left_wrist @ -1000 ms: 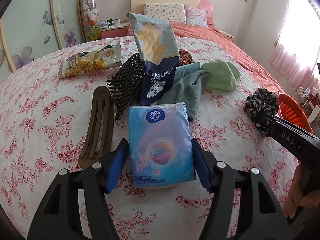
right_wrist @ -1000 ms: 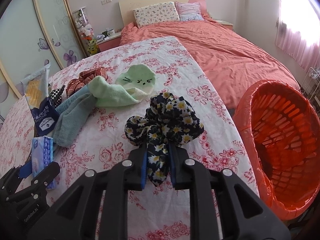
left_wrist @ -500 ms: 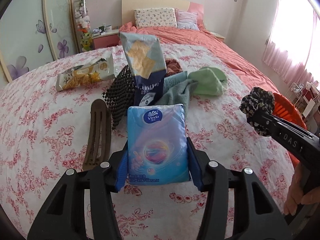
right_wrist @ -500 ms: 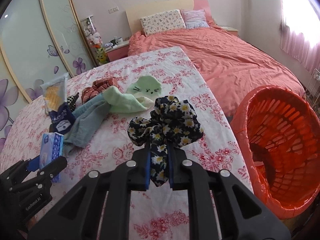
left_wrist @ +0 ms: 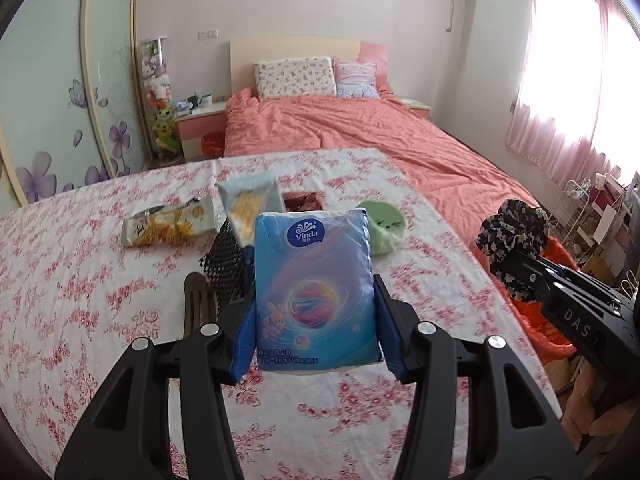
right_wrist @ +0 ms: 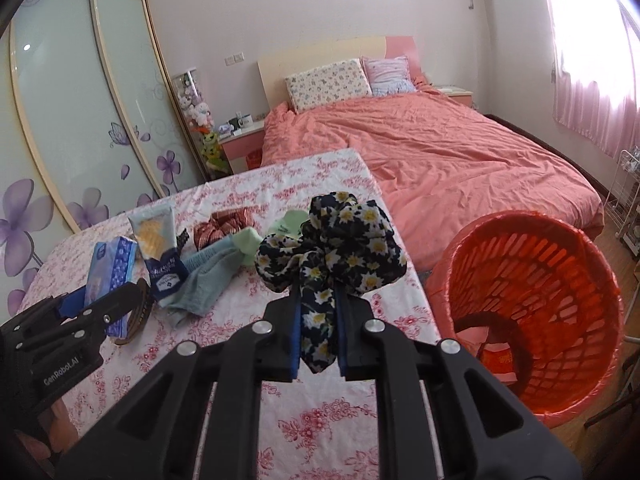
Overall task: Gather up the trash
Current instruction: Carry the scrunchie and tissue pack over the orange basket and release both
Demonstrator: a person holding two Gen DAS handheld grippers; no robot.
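Note:
My left gripper (left_wrist: 315,342) is shut on a blue Vinda tissue pack (left_wrist: 314,288) and holds it above the flowered table (left_wrist: 80,288); the pack also shows in the right wrist view (right_wrist: 108,276). My right gripper (right_wrist: 316,342) is shut on a dark floral scrunchie (right_wrist: 332,256), lifted above the table's right side; the scrunchie also shows in the left wrist view (left_wrist: 514,236). An orange basket (right_wrist: 536,304) lined with an orange bag stands on the floor to the right and holds some scraps.
On the table lie a yellow snack bag (left_wrist: 168,226), a blue-and-yellow bag (right_wrist: 158,252), a black mesh pad (left_wrist: 226,260), a brown strap (left_wrist: 196,304), teal and green cloths (right_wrist: 216,268), a green cat-face pouch (left_wrist: 382,226) and a red scrunchie (right_wrist: 226,224). A pink bed (right_wrist: 440,152) stands behind.
Both grippers have risen from the table. The left shut on the tissue pack and lifted it. The right carries the scrunchie higher, with the basket nearer.

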